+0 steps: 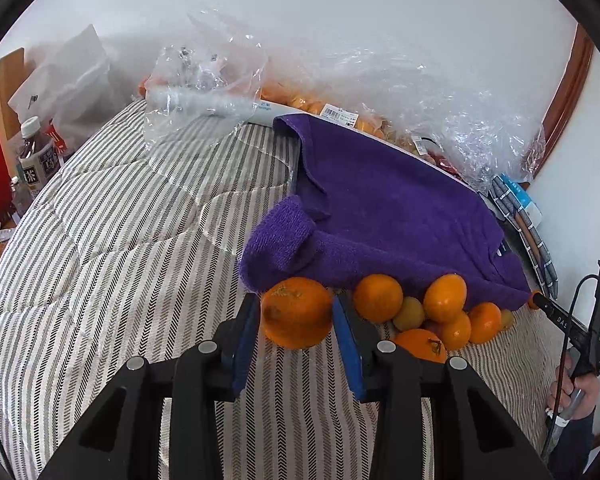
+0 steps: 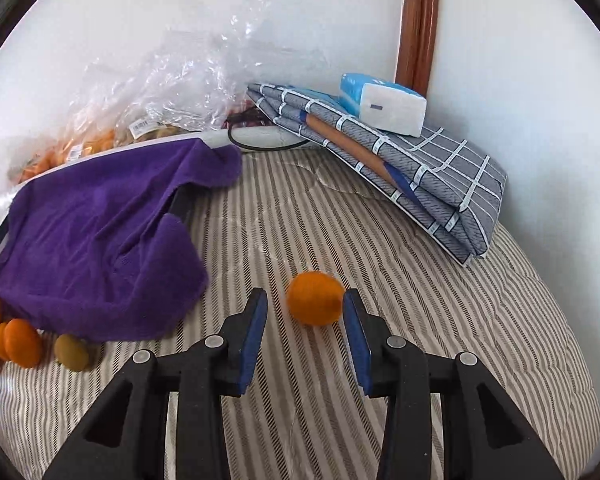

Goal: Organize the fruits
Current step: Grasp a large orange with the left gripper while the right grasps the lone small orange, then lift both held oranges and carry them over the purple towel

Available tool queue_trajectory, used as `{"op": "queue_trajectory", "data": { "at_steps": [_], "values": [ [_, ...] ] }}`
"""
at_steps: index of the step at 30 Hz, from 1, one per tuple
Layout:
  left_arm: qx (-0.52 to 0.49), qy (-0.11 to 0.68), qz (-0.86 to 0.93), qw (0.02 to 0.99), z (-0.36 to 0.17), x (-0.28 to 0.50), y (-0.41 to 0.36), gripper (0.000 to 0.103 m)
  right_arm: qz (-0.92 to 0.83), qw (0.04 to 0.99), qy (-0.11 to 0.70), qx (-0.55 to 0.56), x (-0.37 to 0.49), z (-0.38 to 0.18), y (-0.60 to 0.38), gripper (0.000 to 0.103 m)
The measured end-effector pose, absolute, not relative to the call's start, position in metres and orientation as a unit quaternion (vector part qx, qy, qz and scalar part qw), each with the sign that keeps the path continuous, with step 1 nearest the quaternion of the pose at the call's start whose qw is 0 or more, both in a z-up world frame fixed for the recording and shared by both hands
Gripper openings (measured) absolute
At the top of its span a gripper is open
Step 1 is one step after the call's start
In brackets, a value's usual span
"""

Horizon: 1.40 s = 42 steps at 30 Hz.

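L fingers [image 1: 296,312] pinching big orange [image 1: 296,314]; R fingers [image 2: 305,308] spread round small orange [image 2: 315,298].

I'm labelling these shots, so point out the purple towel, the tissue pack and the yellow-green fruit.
purple towel [image 2: 100,216]: right wrist view, middle of the cloth.
tissue pack [image 2: 392,108]: right wrist view, white front face.
yellow-green fruit [image 2: 71,352]: right wrist view, centre of its skin.

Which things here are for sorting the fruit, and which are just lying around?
For the job: big orange in the left gripper, small orange by the right gripper, fruit pile.
Just lying about: purple towel, plastic bags, bottle, tissue pack.
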<state>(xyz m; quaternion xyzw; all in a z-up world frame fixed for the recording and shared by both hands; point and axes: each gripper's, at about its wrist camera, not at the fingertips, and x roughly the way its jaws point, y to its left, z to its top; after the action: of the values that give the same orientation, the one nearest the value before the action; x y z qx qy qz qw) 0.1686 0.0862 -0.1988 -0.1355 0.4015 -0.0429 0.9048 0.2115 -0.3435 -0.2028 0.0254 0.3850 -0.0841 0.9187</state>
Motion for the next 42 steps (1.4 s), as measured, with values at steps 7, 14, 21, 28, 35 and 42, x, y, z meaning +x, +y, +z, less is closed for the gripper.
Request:
{"op": "queue_trajectory", "data": {
  "at_steps": [7, 14, 21, 28, 35, 42],
  "values": [
    [-0.129, 0.394, -0.043, 0.909, -0.201, 0.17, 0.083, 0.036, -0.073, 0.907, 0.413, 0.036, 0.226, -0.213, -0.35, 0.034],
    [-0.143, 0.415, -0.052, 0.897, -0.213, 0.177, 0.08, 0.041, -0.06, 0.919, 0.388, 0.034, 0.21, -0.203, -0.343, 0.034],
    [-0.149, 0.414, -0.047, 0.897, -0.213, 0.175, 0.082, 0.04, -0.025, 0.929, 0.367, 0.026, 0.18, -0.178, -0.317, 0.034],
    [-0.14, 0.394, -0.039, 0.907, -0.185, 0.154, 0.085, 0.04, -0.001, 0.937, 0.347, 0.027, 0.156, -0.151, -0.288, 0.034],
    [-0.143, 0.375, -0.04, 0.915, -0.149, 0.158, 0.084, 0.04, 0.017, 0.939, 0.343, 0.029, 0.147, -0.132, -0.261, 0.034],
    [-0.146, 0.347, -0.056, 0.925, -0.119, 0.185, 0.073, 0.04, 0.018, 0.946, 0.321, 0.025, 0.156, -0.108, -0.244, 0.034]
  ]
}}
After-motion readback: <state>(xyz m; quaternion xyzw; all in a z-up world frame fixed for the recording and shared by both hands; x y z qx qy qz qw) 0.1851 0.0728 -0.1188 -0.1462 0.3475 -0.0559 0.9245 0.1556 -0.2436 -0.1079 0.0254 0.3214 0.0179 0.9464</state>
